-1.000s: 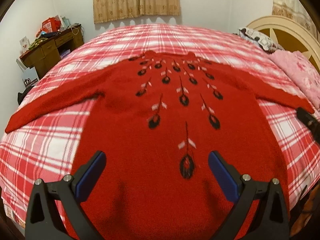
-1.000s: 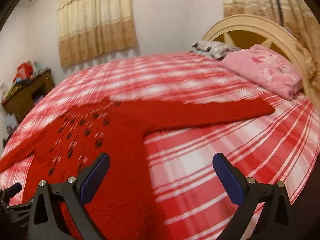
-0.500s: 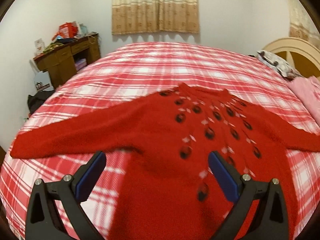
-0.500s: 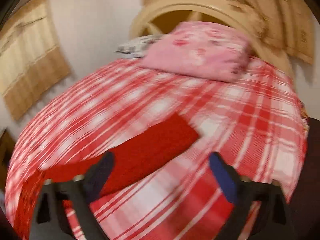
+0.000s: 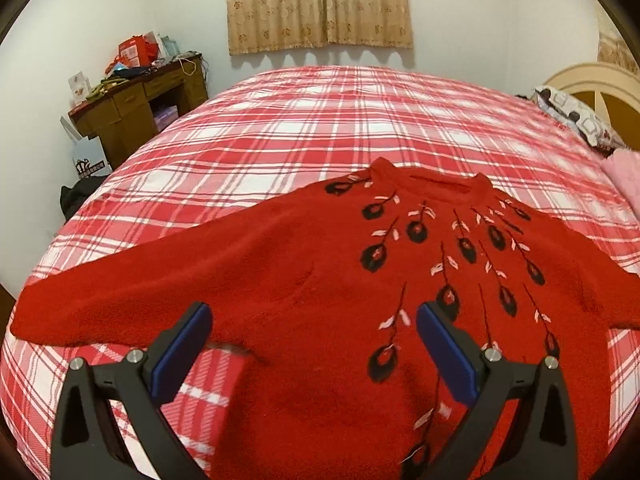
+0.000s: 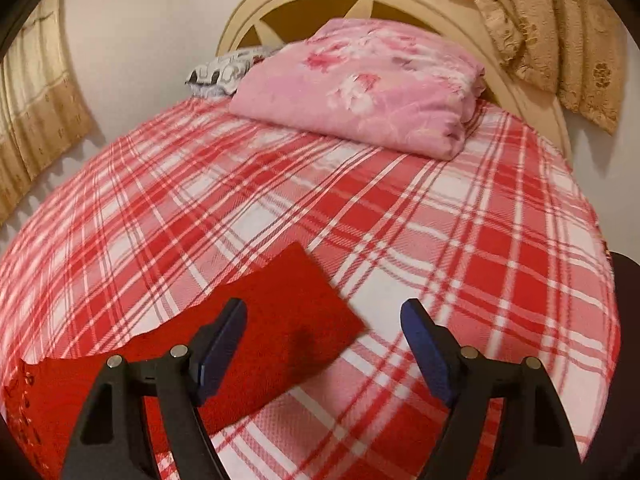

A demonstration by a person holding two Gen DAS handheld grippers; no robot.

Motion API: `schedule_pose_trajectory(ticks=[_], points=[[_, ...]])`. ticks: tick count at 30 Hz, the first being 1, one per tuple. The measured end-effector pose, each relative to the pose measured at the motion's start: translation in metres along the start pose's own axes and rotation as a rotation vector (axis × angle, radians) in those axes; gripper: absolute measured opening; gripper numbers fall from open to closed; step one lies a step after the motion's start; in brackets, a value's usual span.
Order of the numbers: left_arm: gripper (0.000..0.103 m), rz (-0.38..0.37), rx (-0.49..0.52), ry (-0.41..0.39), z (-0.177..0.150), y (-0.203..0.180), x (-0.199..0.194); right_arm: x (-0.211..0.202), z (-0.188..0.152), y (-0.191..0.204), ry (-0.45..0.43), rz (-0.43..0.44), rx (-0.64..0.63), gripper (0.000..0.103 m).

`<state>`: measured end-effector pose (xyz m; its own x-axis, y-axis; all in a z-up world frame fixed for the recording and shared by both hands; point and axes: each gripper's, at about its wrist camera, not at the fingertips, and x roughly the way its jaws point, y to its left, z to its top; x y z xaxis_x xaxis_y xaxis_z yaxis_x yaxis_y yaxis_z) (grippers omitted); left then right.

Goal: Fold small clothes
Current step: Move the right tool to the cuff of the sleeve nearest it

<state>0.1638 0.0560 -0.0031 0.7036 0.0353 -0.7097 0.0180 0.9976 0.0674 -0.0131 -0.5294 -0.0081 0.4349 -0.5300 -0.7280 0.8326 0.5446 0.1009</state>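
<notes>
Bedroom with a red plaid bed (image 5: pixel 320 120), cluttered wooden desk (image 5: pixel 140 96), no readable labels. Red sweater (image 5: pixel 320 280) lies flat. Left hand-held gripper (image 5: pixel 314 350) gapes empty; right hand-held gripper (image 6: pixel 322 344) was just narrowing, nothing gripped.

Home bedroom: plaid bed (image 5: pixel 360 120), curtains (image 5: pixel 318 4), desk (image 5: pixel 136 108).
</notes>
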Motion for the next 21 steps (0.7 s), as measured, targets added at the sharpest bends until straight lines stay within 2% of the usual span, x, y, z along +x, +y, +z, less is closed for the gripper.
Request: schedule_pose_trajectory(ticks=[5,12,19,21], points=[[0.103,0.009,0.057,0.028,0.003,-0.025,0.008,0.017,-0.003,0.007,0.026,-0.031,-0.02,0.08],[0.103,-0.002,0.086,0.03,0.003,-0.038,0.009,0.029,-0.005,0.012,0.053,-0.04,-0.042,0.08],[0.103,-0.015,0.069,0.052,0.003,-0.039,0.015,0.045,-0.009,0.024,0.113,-0.071,-0.108,0.079],[0.103,-0.015,0.067,0.055,0.003,-0.04,0.015,0.046,-0.011,0.031,0.118,-0.091,-0.145,0.072]])
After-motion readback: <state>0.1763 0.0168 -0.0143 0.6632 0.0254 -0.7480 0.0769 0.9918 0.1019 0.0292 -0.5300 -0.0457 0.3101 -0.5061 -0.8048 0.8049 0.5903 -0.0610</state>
